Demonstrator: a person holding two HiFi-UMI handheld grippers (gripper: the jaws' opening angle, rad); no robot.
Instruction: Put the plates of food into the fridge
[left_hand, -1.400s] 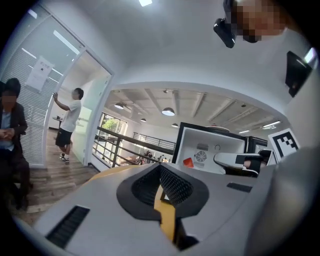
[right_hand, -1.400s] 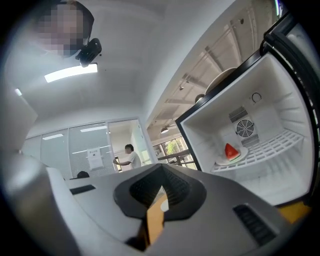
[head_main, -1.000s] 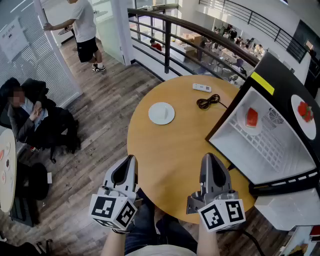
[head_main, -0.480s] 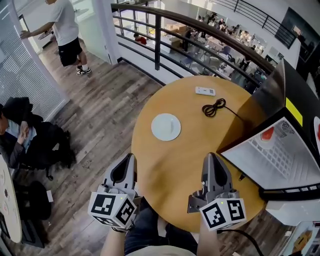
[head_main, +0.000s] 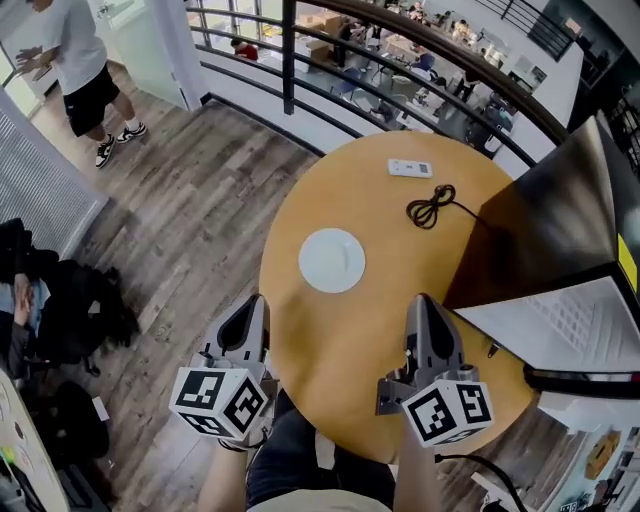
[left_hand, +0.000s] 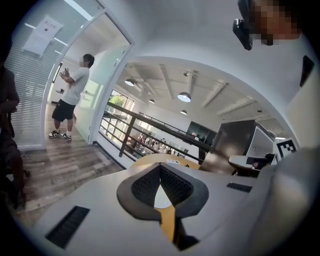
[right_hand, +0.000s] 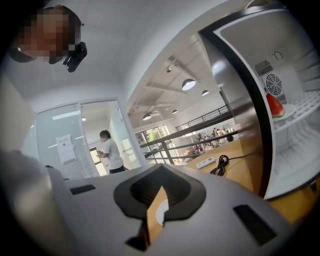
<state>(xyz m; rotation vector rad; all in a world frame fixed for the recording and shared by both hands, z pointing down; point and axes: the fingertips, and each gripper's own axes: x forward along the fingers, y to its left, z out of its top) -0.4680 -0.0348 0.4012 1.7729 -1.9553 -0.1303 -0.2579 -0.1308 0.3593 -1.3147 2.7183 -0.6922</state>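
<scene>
A white plate (head_main: 332, 260), its top bare as far as I can see, lies left of centre on the round wooden table (head_main: 370, 340). My left gripper (head_main: 256, 302) hovers at the table's near left edge, jaws shut on nothing. My right gripper (head_main: 425, 301) is above the near part of the table, also shut and empty. Both point at the plate, which shows through the notch of each (left_hand: 161, 196) (right_hand: 159, 214). The fridge (head_main: 560, 230) stands open on the right. On its shelf sits a plate with a red watermelon slice (right_hand: 274, 106).
A white remote (head_main: 411, 168) and a coiled black cable (head_main: 430, 207) lie at the table's far side. A railing (head_main: 400, 40) runs behind the table. A person (head_main: 70, 50) stands at the far left; another sits by the left edge (head_main: 15, 310).
The head view has swung left: the fridge has slid to the right edge and its inside plates have left the view. Both grippers stay shut, low in the picture.
</scene>
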